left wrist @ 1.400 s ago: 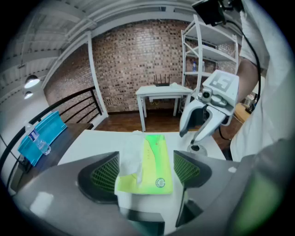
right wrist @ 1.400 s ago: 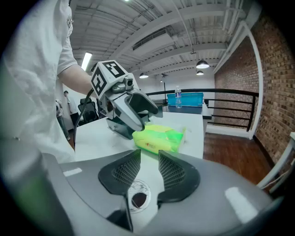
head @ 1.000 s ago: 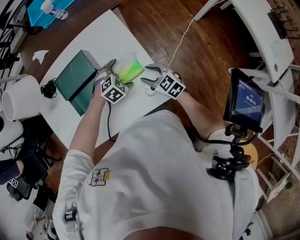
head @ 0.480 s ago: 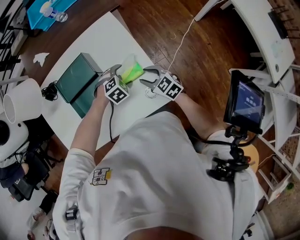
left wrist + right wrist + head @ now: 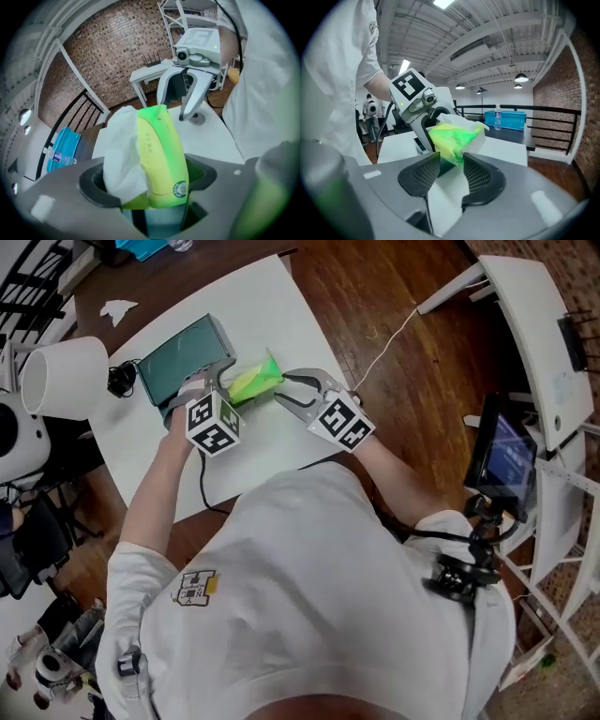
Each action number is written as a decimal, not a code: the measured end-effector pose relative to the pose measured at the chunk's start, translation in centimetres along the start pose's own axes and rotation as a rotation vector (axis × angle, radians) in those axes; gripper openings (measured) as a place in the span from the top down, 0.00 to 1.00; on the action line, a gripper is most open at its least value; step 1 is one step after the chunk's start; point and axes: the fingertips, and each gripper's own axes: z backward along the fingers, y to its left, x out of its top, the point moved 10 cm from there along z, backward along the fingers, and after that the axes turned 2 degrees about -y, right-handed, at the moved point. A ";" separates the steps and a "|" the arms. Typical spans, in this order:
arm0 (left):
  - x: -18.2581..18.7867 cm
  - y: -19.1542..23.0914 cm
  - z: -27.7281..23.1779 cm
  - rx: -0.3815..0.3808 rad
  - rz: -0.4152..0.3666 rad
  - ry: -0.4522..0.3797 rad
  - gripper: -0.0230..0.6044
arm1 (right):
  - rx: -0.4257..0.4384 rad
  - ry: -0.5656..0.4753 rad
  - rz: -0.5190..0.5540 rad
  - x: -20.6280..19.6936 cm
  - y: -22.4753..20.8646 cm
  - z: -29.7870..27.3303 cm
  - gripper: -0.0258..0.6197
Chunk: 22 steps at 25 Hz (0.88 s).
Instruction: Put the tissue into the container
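- Bench point(image 5: 272, 296): white, rectangular top, standing on a brown plank floor point(image 5: 403, 362); it carries the container.
- White cylinder point(image 5: 58, 379): lying on its side off the bench's left edge, open end towards the camera.
- Container point(image 5: 183, 354): dark green rectangular box with a grey rim, on the far left part of the bench.
- Tablet point(image 5: 506, 456): dark screen on a black stand, well apart from the bench at the right.
- Left claw point(image 5: 214, 387) point(image 5: 147, 187): grey, with a marker cube behind it, at the container's near right corner. Its jaws are closing, and the pads press on the tissue pack from both sides, one on the white tissue and one on the green wrapper.
- Right claw point(image 5: 286, 393) point(image 5: 451, 171): grey, with its own marker cube, facing the left claw across the pack. Its jaws are closing but stand narrowly apart; the pack's near end lies between the pad tips, with bare bench showing through the gap behind it.
- Tissue pack point(image 5: 251, 382) point(image 5: 159, 154) point(image 5: 452, 138): soft yellow-green plastic wrapper with white tissue bulging from one side, held in the left claw, just beside the container and not inside it.
- Paper scrap point(image 5: 117, 307): white, torn, lying beyond the bench's far left edge.
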 end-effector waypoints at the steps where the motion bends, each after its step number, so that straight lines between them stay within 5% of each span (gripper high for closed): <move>1: -1.3 -0.1 1.1 0.009 0.007 0.016 0.35 | 0.032 -0.003 0.014 0.7 0.9 -1.1 0.72; 11: -11.9 -1.0 3.5 -0.006 0.032 0.101 0.36 | 0.164 0.153 0.081 2.0 6.3 -11.1 0.72; 22: -13.4 -1.2 2.9 -0.033 -0.011 0.064 0.38 | 0.178 0.239 0.058 2.3 6.5 -12.4 0.77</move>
